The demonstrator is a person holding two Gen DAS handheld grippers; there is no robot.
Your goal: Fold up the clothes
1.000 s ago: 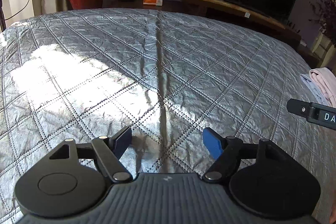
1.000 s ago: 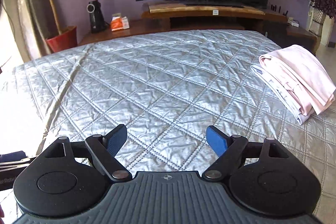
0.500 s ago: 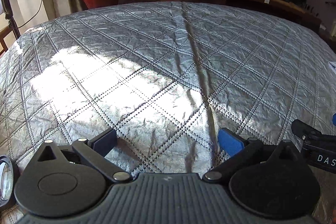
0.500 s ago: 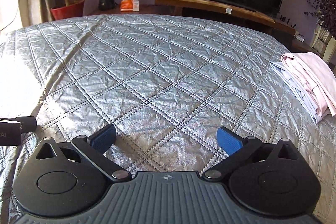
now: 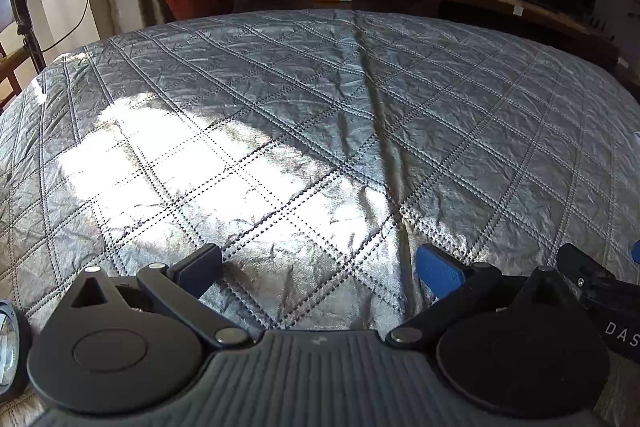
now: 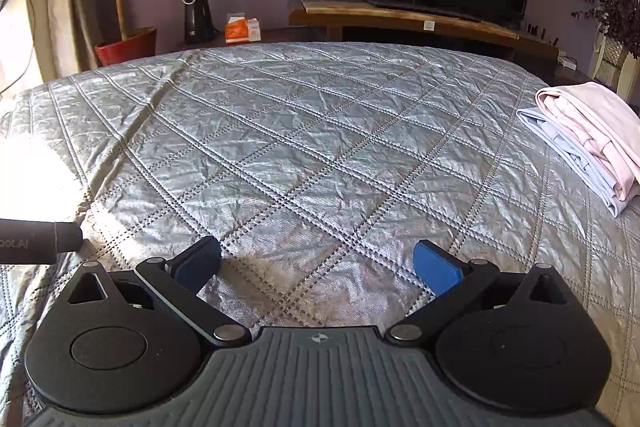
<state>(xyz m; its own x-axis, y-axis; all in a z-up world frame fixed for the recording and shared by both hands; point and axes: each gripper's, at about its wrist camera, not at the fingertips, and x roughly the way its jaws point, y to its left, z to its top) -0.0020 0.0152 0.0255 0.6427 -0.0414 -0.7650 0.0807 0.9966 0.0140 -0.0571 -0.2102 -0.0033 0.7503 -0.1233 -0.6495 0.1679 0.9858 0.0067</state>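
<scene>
Both the left gripper point(image 5: 318, 267) and right gripper point(image 6: 316, 265) hang released over the silver quilted bedspread point(image 6: 320, 147); fetch another garment (folded pink-and-white stack point(image 6: 588, 139) sits aside).

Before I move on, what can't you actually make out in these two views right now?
- Folded clothes: right wrist view, far side cut off by the right edge; count unclear.
- Any clothes left to fold: none in either view; the bedspread near the person is hidden behind the left gripper and right gripper.
- Orange box: print too small.
</scene>
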